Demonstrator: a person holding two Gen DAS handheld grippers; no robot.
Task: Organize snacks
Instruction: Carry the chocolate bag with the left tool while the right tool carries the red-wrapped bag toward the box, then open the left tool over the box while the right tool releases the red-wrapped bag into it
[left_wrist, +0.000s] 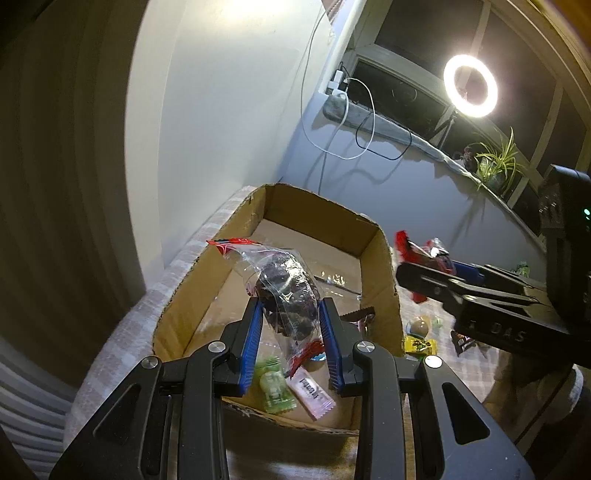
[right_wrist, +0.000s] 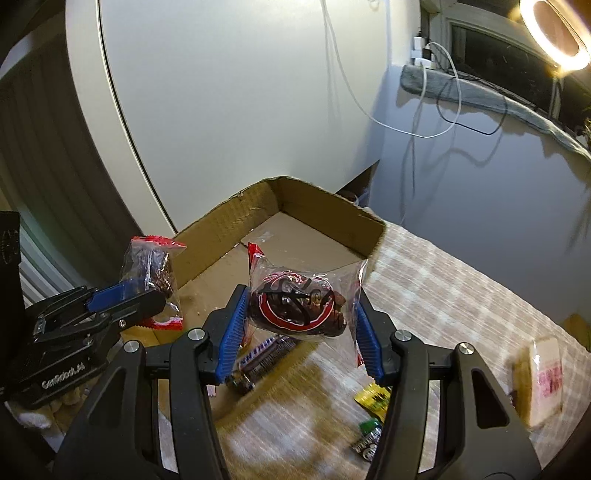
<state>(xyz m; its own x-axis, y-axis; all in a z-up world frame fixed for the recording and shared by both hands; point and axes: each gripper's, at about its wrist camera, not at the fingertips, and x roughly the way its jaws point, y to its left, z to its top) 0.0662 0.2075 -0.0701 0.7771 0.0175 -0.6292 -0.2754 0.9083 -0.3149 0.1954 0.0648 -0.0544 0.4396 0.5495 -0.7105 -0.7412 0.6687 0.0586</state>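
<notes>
Left gripper (left_wrist: 290, 332) pinching upright dark snack packet (left_wrist: 284, 291), red seal uppermost

The left hand-held gripper (right_wrist: 122, 299) body reads "GenRobot.AI"; the right one's (left_wrist: 436, 273) shows "DAS".

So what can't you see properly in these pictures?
- Left wrist view: part of the cardboard box floor, hidden behind the held clear packet.
- Right wrist view: the white packet print, blurred.
- Right wrist view: the purple wrapper, partly behind the jaws.
</notes>
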